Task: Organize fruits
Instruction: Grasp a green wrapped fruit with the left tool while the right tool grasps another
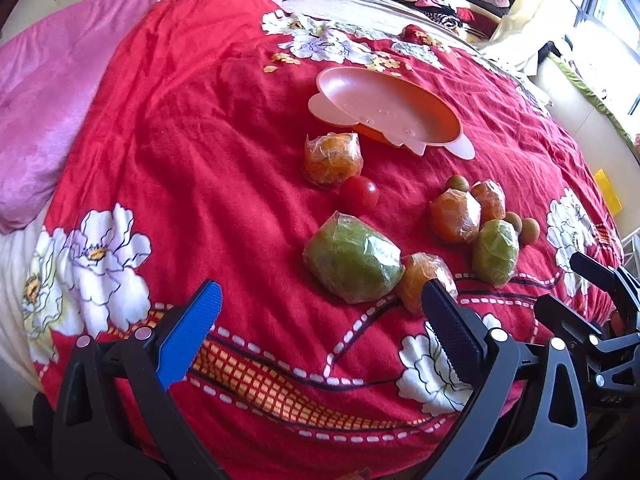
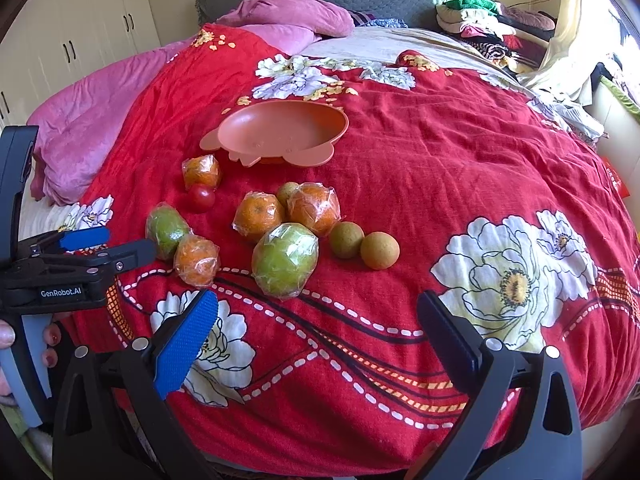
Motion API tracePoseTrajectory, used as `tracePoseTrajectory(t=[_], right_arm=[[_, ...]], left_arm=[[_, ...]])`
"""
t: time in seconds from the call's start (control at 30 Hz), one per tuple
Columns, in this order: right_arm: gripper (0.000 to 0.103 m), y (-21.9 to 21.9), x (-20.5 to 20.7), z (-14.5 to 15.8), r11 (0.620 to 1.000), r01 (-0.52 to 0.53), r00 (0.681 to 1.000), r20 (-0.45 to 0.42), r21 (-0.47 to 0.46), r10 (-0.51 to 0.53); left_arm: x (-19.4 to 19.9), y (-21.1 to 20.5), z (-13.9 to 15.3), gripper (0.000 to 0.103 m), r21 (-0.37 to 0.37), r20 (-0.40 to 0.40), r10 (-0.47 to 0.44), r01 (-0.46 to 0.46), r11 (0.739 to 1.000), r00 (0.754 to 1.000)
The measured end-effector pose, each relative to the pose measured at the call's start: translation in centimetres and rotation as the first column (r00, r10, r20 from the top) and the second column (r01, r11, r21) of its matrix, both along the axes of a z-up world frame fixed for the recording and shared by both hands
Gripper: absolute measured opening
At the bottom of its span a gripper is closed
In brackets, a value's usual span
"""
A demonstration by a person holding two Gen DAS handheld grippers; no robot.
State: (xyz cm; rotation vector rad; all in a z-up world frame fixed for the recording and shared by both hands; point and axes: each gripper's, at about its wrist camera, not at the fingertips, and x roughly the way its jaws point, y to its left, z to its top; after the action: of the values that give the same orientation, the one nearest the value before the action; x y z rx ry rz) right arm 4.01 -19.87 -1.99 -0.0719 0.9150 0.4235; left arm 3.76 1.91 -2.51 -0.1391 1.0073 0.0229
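Right wrist view: fruits sit mid-bed on the red bedspread (image 2: 420, 168), just short of the empty pink dish (image 2: 280, 130). Both left tongs (image 1: 320, 308) and right tongs (image 2: 318, 314) gape, released, holding nothing. Wrapped green citrus (image 2: 285, 259) likely firm but film-slick; pinch across its widest middle. Bare brown fruits (image 2: 380, 250) may roll on soft bedding. Ample room rightward toward bed's edge.

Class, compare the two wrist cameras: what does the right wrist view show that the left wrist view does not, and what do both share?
Only the right wrist view: white cupboard doors and the person's fingers.
Only the left wrist view: a yellow item beside the bed.
Both: the empty pink dish, wrapped oranges, red tomato, both grippers open.
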Motion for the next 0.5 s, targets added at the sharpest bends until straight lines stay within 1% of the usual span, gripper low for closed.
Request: tracePoseTrajectory(t=[0.1, 0.17, 0.2, 0.3, 0.37, 0.5], right_arm=[[0.099, 0.2, 0.6, -0.6, 1.0, 0.005, 1.0, -0.019, -0.004, -0.006], [0.099, 0.4, 0.9, -0.9, 1.0, 0.009, 1.0, -0.03, -0.005, -0.009], [0.099, 0.5, 1.0, -1.0, 1.0, 0.01, 0.999, -0.036, -0.002, -0.01], [0.099, 0.7, 1.5, -1.4, 1.0, 0.013, 0.998, -0.054, 0.004, -0.013], [0.099, 0.8, 1.8, -1.7, 1.0, 0.019, 0.998, -0.062, 0.005, -0.019], [0.098, 0.9, 2.4, -2.1, 1.0, 0.018, 0.996, -0.087, 0.023, -0.016]], left_arm=[[0.7, 0.2, -0.5, 0.094, -0.023, -0.009, -0.018, 0.018, 1.0, 1.0], [1.0, 0.2, -0.7, 0.094, -0.019, -0.018, -0.028, 0.027, 0.999, 0.999], [1.1, 0.3, -0.9, 0.094, -0.03, -0.02, -0.033, 0.033, 0.999, 0.999], [1.5, 0.4, -1.1, 0.088, -0.042, -0.026, -0.053, 0.052, 0.998, 0.998], [1.7, 0.2, -1.0, 0.082, -0.041, -0.02, -0.075, 0.074, 0.996, 0.997], [2.2, -0.3, -0.8, 0.076, -0.05, -0.015, -0.115, 0.114, 0.992, 0.993]])
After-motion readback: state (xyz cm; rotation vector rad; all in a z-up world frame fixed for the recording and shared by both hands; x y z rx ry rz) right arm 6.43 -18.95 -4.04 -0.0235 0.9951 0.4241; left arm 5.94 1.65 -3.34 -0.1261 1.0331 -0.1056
